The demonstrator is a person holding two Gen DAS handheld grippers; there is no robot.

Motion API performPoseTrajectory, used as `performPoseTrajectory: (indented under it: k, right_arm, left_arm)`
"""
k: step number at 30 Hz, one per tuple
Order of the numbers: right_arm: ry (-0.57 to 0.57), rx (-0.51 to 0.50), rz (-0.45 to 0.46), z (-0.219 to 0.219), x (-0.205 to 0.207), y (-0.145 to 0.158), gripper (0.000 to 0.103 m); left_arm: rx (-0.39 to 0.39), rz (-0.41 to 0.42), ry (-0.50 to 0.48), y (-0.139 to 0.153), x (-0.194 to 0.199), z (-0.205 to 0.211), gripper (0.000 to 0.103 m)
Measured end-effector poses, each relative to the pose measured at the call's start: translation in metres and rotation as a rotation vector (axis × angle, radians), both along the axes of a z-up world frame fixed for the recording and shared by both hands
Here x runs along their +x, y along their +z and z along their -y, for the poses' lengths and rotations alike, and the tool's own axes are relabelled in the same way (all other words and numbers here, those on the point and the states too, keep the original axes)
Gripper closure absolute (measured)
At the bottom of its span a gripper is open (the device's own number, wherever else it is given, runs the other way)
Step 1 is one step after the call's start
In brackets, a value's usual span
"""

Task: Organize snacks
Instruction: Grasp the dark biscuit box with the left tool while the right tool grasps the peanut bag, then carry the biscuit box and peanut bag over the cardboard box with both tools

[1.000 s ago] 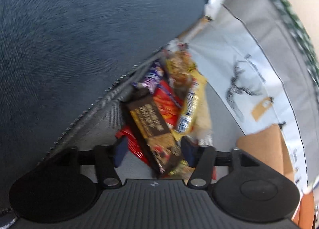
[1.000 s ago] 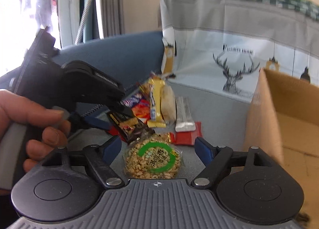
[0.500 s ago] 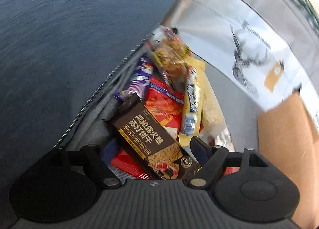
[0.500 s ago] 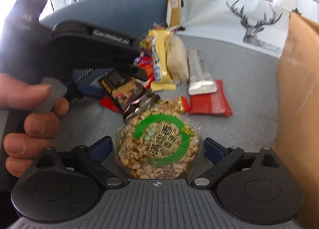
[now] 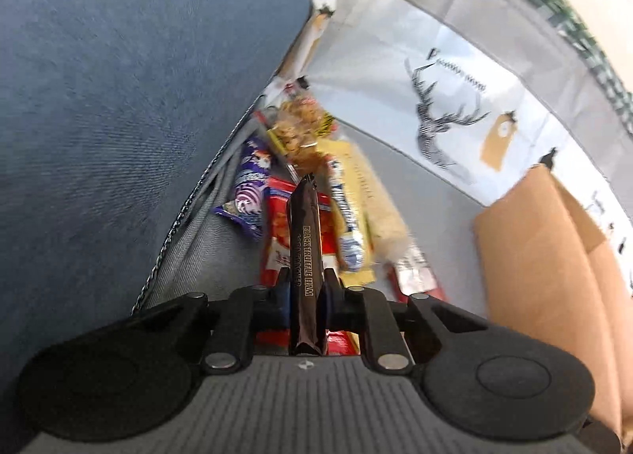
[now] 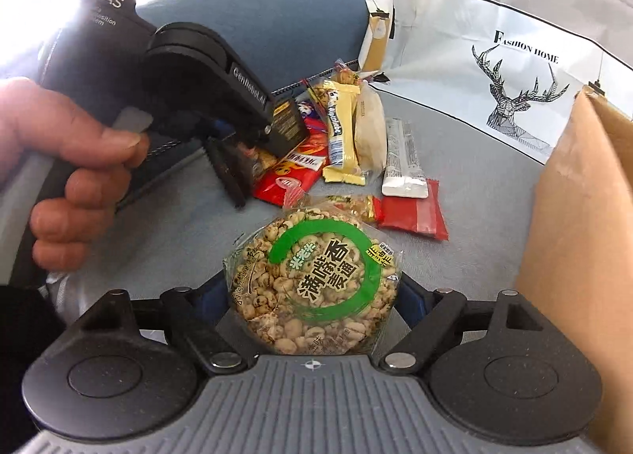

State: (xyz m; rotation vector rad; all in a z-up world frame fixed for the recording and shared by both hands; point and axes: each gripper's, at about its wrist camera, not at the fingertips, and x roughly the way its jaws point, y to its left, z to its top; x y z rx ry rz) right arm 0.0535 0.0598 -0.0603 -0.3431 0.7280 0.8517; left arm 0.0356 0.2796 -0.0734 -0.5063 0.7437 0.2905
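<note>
We see the left claw (image 5: 306, 287) closed on a dark cracker pack (image 5: 304, 256), its jaws having just been closing; the pack stands on edge between the pads, pinched near its lower end, with its far end reaching over the snack pile. From the right wrist view the same pack (image 6: 287, 125) sits in that claw, which a hand (image 6: 67, 173) holds above the left side of the pile.

The right claw (image 6: 314, 295) stands wide, its jaws having just drawn in a little, with a round puffed-grain pack (image 6: 316, 283) between them. We cannot tell whether the pads touch its edges; the pack lies flat on the grey seat (image 6: 158, 224).

The only container we see is a cardboard box (image 6: 573, 216) at the right edge, standing on the seat just beside the snacks. Only its outer wall and a flap show in both views, so we cannot tell what is inside it.

The other snacks lie loose on the seat, none in the box: a red pack (image 6: 292, 173), a purple pack (image 5: 247, 192), a yellow bar (image 6: 338, 129), a pale pack (image 6: 370, 133), a silver bar (image 6: 401, 157), a red sachet (image 6: 413, 212) and a small gold pack (image 6: 356, 204) touching the far rim of the round one. A deer-print cloth (image 6: 494, 58) hangs behind the seat, and a blue cushion (image 5: 118, 97) rises at the left.
</note>
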Motion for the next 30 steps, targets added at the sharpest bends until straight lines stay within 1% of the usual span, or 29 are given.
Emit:
performPoseTrajectory:
  k: [2, 3, 6, 7, 9, 10, 11, 13, 14, 15, 16, 18, 20, 22, 24, 26, 30]
  right_arm:
    - [-0.013, -0.002, -0.027, 0.008, -0.007, 0.007, 0.018]
    - [-0.020, -0.001, -0.047, 0.013, -0.011, 0.009, 0.018]
    - [-0.039, 0.003, -0.095, 0.027, -0.023, 0.012, 0.018]
    - [-0.039, 0.002, -0.102, 0.030, -0.026, 0.012, 0.018]
    - [-0.041, -0.009, -0.100, 0.031, -0.034, 0.008, 0.018]
    - [-0.039, -0.017, -0.101, 0.032, -0.036, 0.006, 0.018]
    - [-0.036, -0.025, -0.103, 0.030, -0.038, 0.003, 0.018]
    - [-0.032, -0.040, -0.108, 0.029, -0.039, -0.003, 0.018]
    - [-0.038, -0.044, -0.116, 0.028, -0.038, -0.007, 0.018]
    - [-0.045, -0.044, -0.129, 0.028, -0.037, -0.009, 0.017]
    - [-0.048, -0.042, -0.140, 0.027, -0.036, -0.011, 0.017]
    - [-0.047, -0.037, -0.147, 0.028, -0.036, -0.014, 0.016]
    - [-0.044, -0.040, -0.147, 0.027, -0.037, -0.016, 0.015]
    - [-0.038, -0.049, -0.147, 0.026, -0.037, -0.016, 0.015]
    - [-0.034, -0.051, -0.148, 0.026, -0.036, -0.016, 0.015]
    - [-0.034, -0.050, -0.148, 0.026, -0.036, -0.015, 0.015]
    - [-0.039, -0.054, -0.151, 0.027, -0.033, -0.014, 0.014]
  left_arm:
    - [-0.019, 0.018, -0.010, 0.005, -0.009, -0.001, 0.087]
    - [-0.046, 0.028, -0.015, 0.006, -0.013, -0.003, 0.087]
    - [-0.170, 0.040, -0.047, 0.009, -0.027, -0.004, 0.087]
    - [-0.227, 0.030, -0.066, 0.008, -0.027, -0.001, 0.087]
    - [-0.342, -0.025, -0.108, -0.002, -0.027, 0.002, 0.087]
    - [-0.353, -0.062, -0.111, -0.006, -0.025, 0.004, 0.087]
    - [-0.326, -0.092, -0.098, -0.006, -0.026, 0.006, 0.086]
    - [-0.224, -0.108, -0.040, 0.000, -0.030, 0.007, 0.082]
    - [-0.202, -0.094, -0.015, 0.003, -0.032, 0.005, 0.071]
    - [-0.198, -0.074, 0.001, 0.006, -0.036, 0.004, 0.064]
    - [-0.200, -0.060, 0.003, 0.007, -0.038, 0.005, 0.064]
    - [-0.194, -0.062, -0.024, 0.007, -0.035, 0.012, 0.064]
    - [-0.166, -0.097, -0.084, 0.004, -0.027, 0.023, 0.062]
    - [-0.117, -0.142, -0.147, 0.002, -0.022, 0.035, 0.058]
    - [-0.036, -0.188, -0.174, -0.003, -0.015, 0.048, 0.048]
    - [0.022, -0.220, -0.194, -0.007, -0.010, 0.059, 0.047]
    - [0.091, -0.242, -0.239, -0.011, -0.008, 0.073, 0.046]
